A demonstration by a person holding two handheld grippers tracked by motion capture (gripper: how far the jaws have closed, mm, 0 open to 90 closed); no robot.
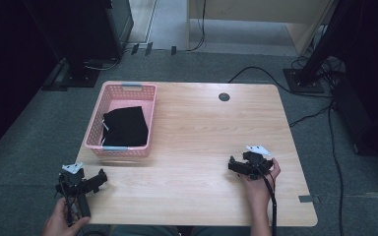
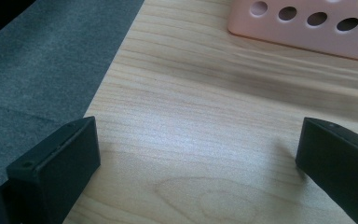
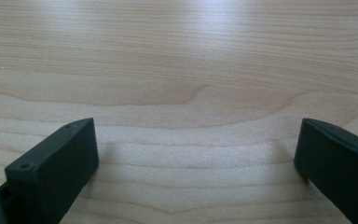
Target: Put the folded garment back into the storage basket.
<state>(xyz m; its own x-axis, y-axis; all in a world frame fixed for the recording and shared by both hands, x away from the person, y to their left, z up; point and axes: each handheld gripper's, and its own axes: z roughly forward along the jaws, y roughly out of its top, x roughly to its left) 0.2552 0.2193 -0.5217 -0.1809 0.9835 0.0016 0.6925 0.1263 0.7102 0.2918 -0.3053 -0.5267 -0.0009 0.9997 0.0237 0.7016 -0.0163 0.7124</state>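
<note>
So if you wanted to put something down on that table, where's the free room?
Most of the table is bare: the wide stretch from the pink basket across to the right edge, and the front strip between the left tool and right tool. The crowded part is the back-left corner, where the basket sits with black cloth inside.

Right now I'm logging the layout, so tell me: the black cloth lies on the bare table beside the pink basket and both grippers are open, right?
Not quite. The black cloth lies inside the pink basket, not beside it on the table; the high view shows this. The left gripper and right gripper are indeed open, jaws wide apart over bare wood.
</note>
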